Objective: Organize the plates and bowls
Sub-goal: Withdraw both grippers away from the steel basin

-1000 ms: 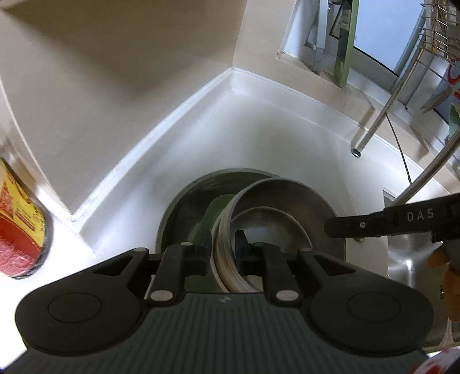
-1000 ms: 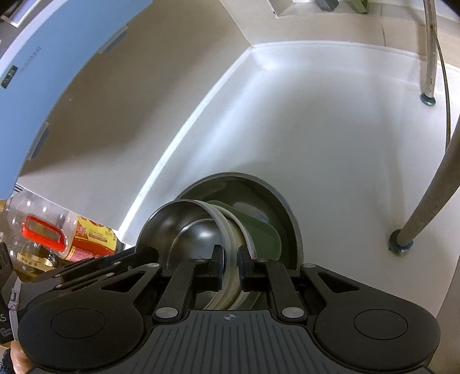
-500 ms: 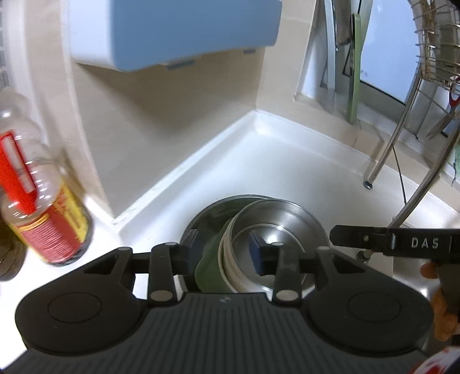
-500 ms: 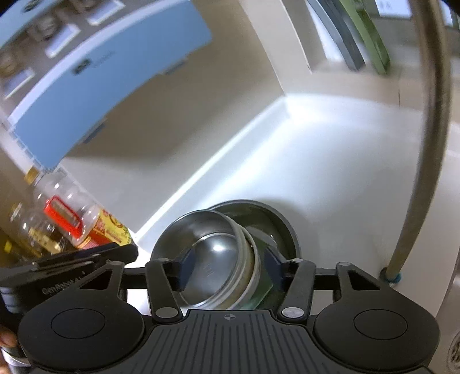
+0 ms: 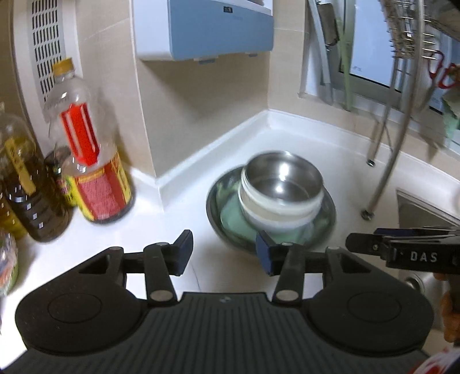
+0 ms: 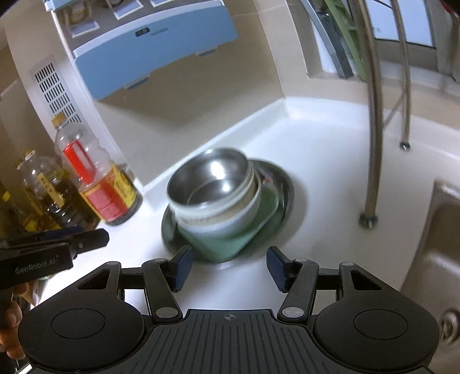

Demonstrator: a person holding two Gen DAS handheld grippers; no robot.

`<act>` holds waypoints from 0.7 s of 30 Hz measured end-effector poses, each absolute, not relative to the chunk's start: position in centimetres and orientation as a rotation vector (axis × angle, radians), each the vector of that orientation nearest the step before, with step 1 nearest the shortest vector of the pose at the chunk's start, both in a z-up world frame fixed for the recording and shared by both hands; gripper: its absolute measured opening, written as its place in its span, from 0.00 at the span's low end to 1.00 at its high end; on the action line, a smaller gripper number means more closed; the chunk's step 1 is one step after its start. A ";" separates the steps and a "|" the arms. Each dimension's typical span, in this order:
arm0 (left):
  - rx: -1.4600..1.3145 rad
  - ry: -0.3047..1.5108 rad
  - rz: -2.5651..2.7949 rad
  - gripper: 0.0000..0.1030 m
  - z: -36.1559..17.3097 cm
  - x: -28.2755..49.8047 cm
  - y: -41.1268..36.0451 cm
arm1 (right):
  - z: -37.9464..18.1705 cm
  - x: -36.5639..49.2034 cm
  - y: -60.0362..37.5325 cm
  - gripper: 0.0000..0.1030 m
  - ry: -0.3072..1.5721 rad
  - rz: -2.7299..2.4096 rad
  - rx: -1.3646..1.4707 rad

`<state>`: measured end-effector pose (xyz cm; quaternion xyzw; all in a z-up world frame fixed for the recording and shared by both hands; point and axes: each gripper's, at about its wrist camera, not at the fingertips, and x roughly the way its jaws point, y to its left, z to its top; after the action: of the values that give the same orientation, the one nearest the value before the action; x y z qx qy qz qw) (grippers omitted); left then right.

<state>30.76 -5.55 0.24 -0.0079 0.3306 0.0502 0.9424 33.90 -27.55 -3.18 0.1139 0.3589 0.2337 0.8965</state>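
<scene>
A stack stands in the corner of the white counter: a steel bowl [image 5: 283, 179] [image 6: 210, 178] nested in white bowls [image 5: 276, 211] [image 6: 221, 218], on a green square plate [image 5: 233, 213] [image 6: 230, 244], all inside a wide steel plate [image 5: 215, 218] [image 6: 287, 184]. My left gripper [image 5: 224, 253] has drawn back short of the stack; its jaws are opening with nothing between them. My right gripper [image 6: 227, 263] is open just in front of the stack and holds nothing. The tip of my right gripper [image 5: 402, 250] shows in the left wrist view, the tip of my left gripper [image 6: 57, 244] in the right wrist view.
Oil and sauce bottles [image 5: 92, 172] [image 6: 97, 178] stand left of the stack against the tiled wall. A blue-and-white appliance [image 5: 207, 26] [image 6: 155, 43] hangs above. Metal rack legs [image 5: 385, 172] [image 6: 371, 143] rise to the right, beside a steel sink [image 5: 425, 207] [image 6: 442, 230]. A window lies behind.
Both grippers were shut on the rims of the nested bowls; they have let go, opened and pulled back from the stack. The bottles and the wall appliance have come into view.
</scene>
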 end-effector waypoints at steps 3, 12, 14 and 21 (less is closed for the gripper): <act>-0.015 0.687 0.092 0.47 -0.3 28.1 -5.3 | -3.4 31.2 -27.5 0.56 0.737 0.453 0.260; -0.054 0.742 0.058 0.47 -0.8 20.3 -3.6 | -3.7 22.8 -25.5 0.56 0.771 0.401 0.238; -0.052 0.748 0.046 0.47 -1.0 18.7 -3.4 | -3.6 20.7 -25.1 0.56 0.765 0.388 0.222; -0.072 0.768 0.005 0.47 -1.4 14.2 -3.4 | -3.6 15.3 -23.8 0.56 0.783 0.384 0.199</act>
<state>14.16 -3.37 -1.42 -0.0350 0.3748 0.0024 0.9265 15.31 -23.76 -3.64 0.0962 0.3786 0.1858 0.9016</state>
